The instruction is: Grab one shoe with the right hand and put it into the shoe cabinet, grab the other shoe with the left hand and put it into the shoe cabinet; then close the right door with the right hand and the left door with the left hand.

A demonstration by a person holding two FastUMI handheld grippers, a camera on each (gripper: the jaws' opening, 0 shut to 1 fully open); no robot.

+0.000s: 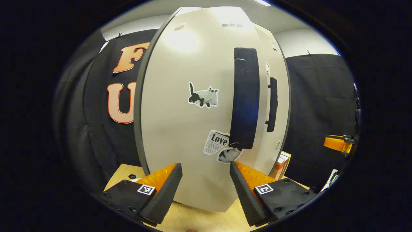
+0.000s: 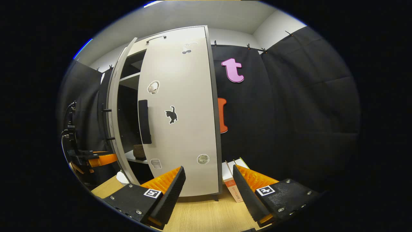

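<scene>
Left gripper view: left gripper (image 1: 206, 180) released, fingers spread apart with nothing between them, held just in front of the shoe cabinet's left door (image 1: 193, 106). Pale door surface close to the camera, marked with a cat sticker (image 1: 203, 95) and a newspaper-style sticker (image 1: 216, 142) lower down. Long dark vertical handle (image 1: 244, 98) along the door's right edge, above and just beyond the right-hand fingertip. Past it, right door (image 1: 273, 96) with its own dark handle (image 1: 272, 104). Small box (image 1: 280, 165) standing on the light wooden worktop (image 1: 199, 220) near the cabinet's right foot. At the far right edge, part of the other gripper (image 1: 339, 143).

Right gripper view: right gripper (image 2: 209, 183) also released, fingers wide apart and empty, hovering over the worktop (image 2: 199, 212) before the right door (image 2: 180, 112). Right door nearly shut, bearing a black cat sticker (image 2: 171, 114), a headphone sticker (image 2: 153, 87) and a dark handle (image 2: 144, 121) at its left edge. Left door (image 2: 112, 116) standing ajar, leaving a dark gap showing shelves. Inside, on the lower shelf (image 2: 135, 158), a brownish shoe (image 2: 139, 151), partly hidden; second shoe impossible to make out. Box (image 2: 231, 183) beside the cabinet's right front corner on the worktop. Other gripper (image 2: 96, 159) at the far left edge, state unclear.
</scene>
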